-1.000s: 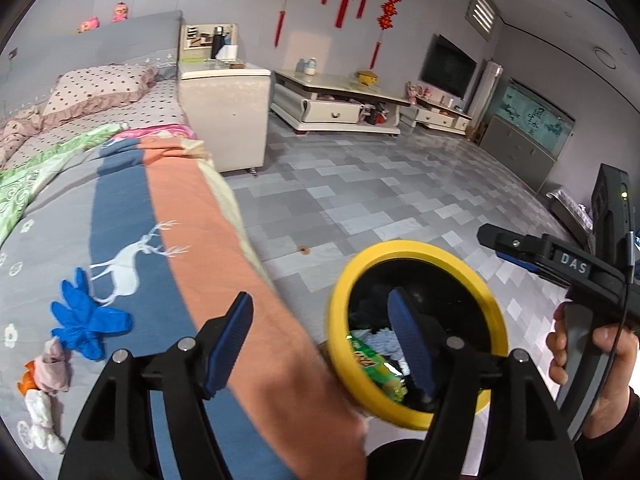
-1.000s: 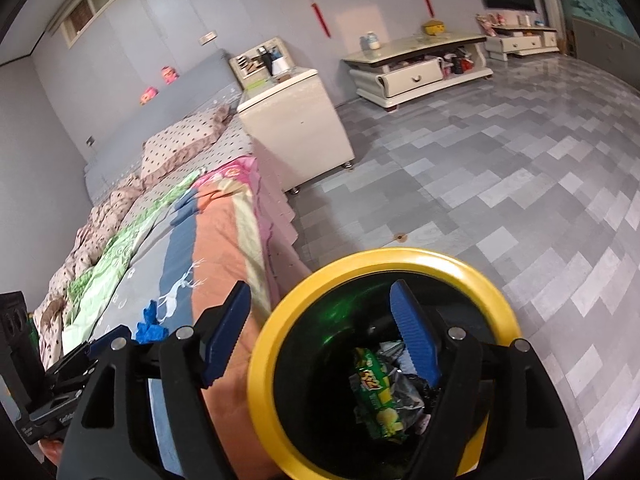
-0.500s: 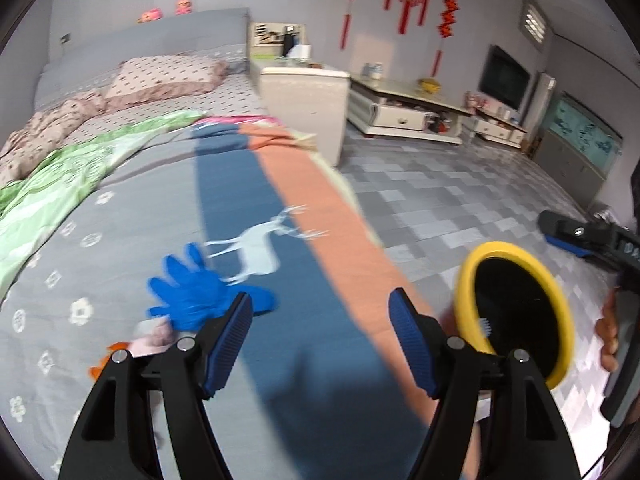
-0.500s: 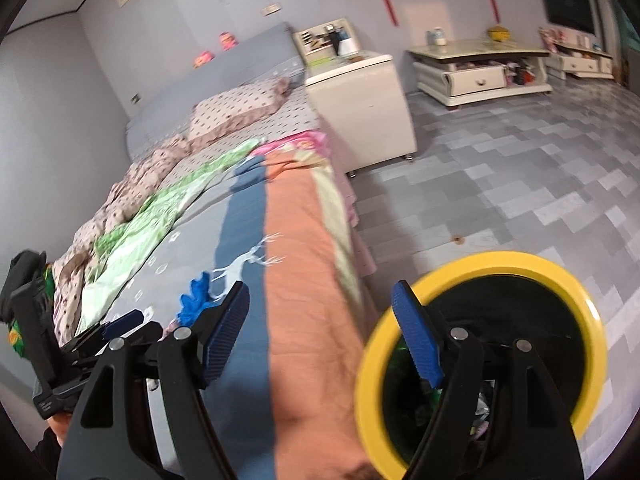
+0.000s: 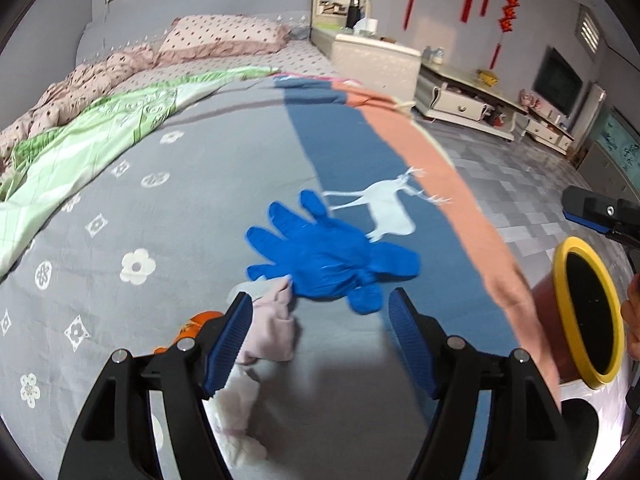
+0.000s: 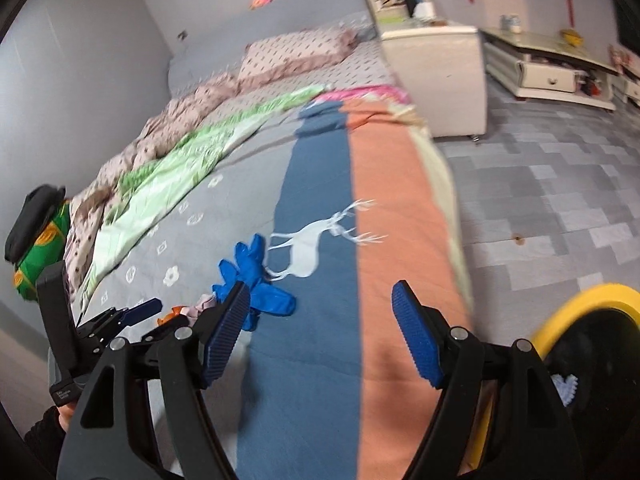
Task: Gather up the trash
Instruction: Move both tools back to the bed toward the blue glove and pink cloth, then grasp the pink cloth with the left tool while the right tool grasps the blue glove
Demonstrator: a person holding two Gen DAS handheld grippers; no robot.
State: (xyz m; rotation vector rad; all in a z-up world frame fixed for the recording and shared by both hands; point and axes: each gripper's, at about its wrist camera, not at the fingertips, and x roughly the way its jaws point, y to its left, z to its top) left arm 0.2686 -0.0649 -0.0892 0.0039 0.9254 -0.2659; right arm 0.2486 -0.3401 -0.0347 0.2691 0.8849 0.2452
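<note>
Now, entry by entry. Change since a second ago: both my grippers have swung from above the yellow-rimmed bin (image 5: 588,312) to above the bed; the bin has slid to the right edge of both views, and the blue glove (image 5: 324,258), then at far left, lies just ahead of my left gripper (image 5: 320,340).

Left gripper: jaws apart, nothing between the pads.
Right gripper (image 6: 320,336): jaws apart, nothing held, over the blue and orange stripes.

Surface: bed (image 5: 168,208) with a grey flowered cover, a blue stripe bearing a white deer (image 5: 388,208), an orange stripe at the right edge. Green quilt (image 5: 92,140) and dotted pillow (image 5: 224,34) at the far left. Grey tiled floor (image 6: 560,184) to the right; white cabinet (image 6: 440,76) and low TV stand (image 5: 464,92) beyond.

Blue glove: flat on the cover, long axis running left to right, fingers splayed toward the far left, cuff toward the right. Pink crumpled cloth (image 5: 272,328) touches its near-left side; white tissue (image 5: 240,408) and an orange scrap (image 5: 200,322) lie nearer still.
</note>
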